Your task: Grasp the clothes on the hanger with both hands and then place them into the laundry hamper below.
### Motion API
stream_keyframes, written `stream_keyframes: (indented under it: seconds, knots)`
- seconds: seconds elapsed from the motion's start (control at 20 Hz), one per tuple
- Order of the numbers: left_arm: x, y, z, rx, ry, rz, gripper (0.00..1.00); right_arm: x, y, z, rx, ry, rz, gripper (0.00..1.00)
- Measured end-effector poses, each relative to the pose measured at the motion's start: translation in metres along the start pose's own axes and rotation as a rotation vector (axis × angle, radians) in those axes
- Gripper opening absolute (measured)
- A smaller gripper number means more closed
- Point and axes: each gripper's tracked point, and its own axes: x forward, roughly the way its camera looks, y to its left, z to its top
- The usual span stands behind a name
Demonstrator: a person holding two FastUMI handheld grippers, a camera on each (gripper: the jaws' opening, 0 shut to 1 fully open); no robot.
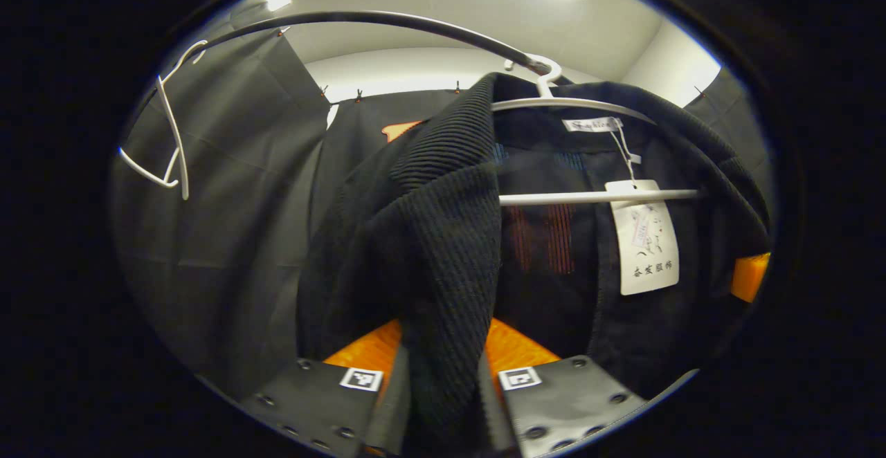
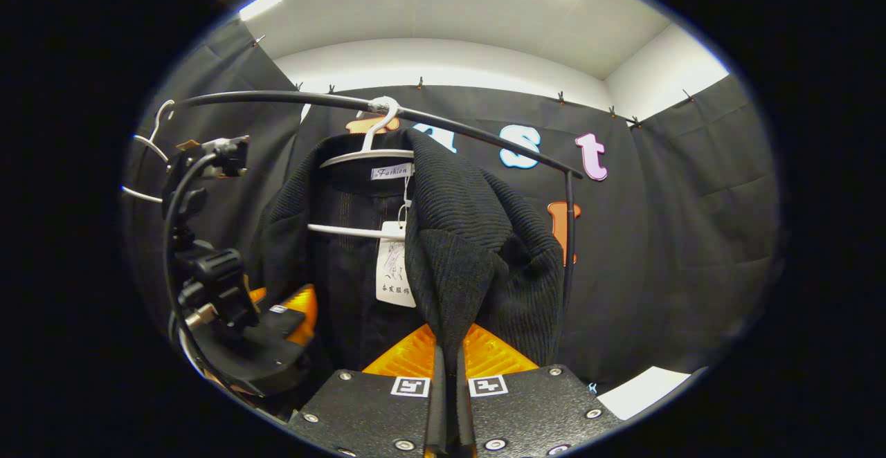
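- The left gripper (image 1: pixel 443 382) is closed on the left front edge of the black jacket (image 1: pixel 443 250).
- The jacket hangs on a white hanger (image 1: pixel 574 105) from the black rail (image 1: pixel 374 22), its length going straight down.
- The right gripper (image 2: pixel 448 389) pinches the other front edge.

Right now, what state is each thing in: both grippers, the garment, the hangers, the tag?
Left gripper: shut on the black jacket's front edge.
Right gripper: shut on the jacket's other front edge.
Black jacket: hanging on its hanger, front pulled open.
White hanger: hooked on the rail, loaded.
Spare hanger: hooked on the rail, bare.
Paper tag: dangling inside the jacket.
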Motion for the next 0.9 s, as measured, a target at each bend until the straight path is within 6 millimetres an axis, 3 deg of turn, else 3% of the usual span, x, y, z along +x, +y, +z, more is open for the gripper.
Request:
stream_keyframes:
  seconds: [0.1, 0.15, 0.2, 0.25, 0.4, 0.45, 0.5, 0.55, 0.65, 0.9]
  knots:
    - [-0.006, 0.012, 0.004, -0.017, -0.002, -0.009, 0.21, 0.001, 0.004, -0.001, 0.044, 0.005, 0.018, 0.06]
    - [-0.009, 0.022, 0.009, -0.022, -0.003, 0.000, 0.16, 0.001, 0.002, -0.001, 0.063, 0.011, 0.019, 0.06]
    - [-0.011, 0.031, 0.015, -0.025, -0.005, 0.010, 0.12, 0.001, -0.003, 0.001, 0.064, 0.004, 0.006, 0.12]
    - [-0.013, 0.041, 0.023, -0.026, -0.012, 0.028, 0.15, -0.002, -0.011, 0.007, 0.052, -0.012, -0.013, 0.04]
    - [-0.023, 0.083, 0.061, -0.007, -0.072, 0.145, 0.12, -0.013, -0.038, 0.034, 0.004, -0.076, -0.078, 0.02]
    - [-0.022, 0.092, 0.077, 0.007, -0.111, 0.171, 0.15, -0.014, -0.050, 0.044, -0.014, -0.092, -0.103, 0.02]
    - [-0.019, 0.099, 0.091, 0.025, -0.133, 0.191, 0.12, -0.013, -0.062, 0.053, -0.022, -0.106, -0.124, 0.02]
    - [-0.014, 0.106, 0.100, 0.029, -0.144, 0.202, 0.09, -0.010, -0.072, 0.064, -0.022, -0.125, -0.143, 0.02]
    - [-0.003, 0.118, 0.117, 0.011, -0.165, 0.224, 0.12, -0.003, -0.096, 0.085, -0.016, -0.160, -0.180, 0.02]
    - [0.029, 0.133, 0.141, 0.048, -0.199, 0.239, 0.12, 0.029, -0.135, 0.117, -0.010, -0.181, -0.195, 0.02]
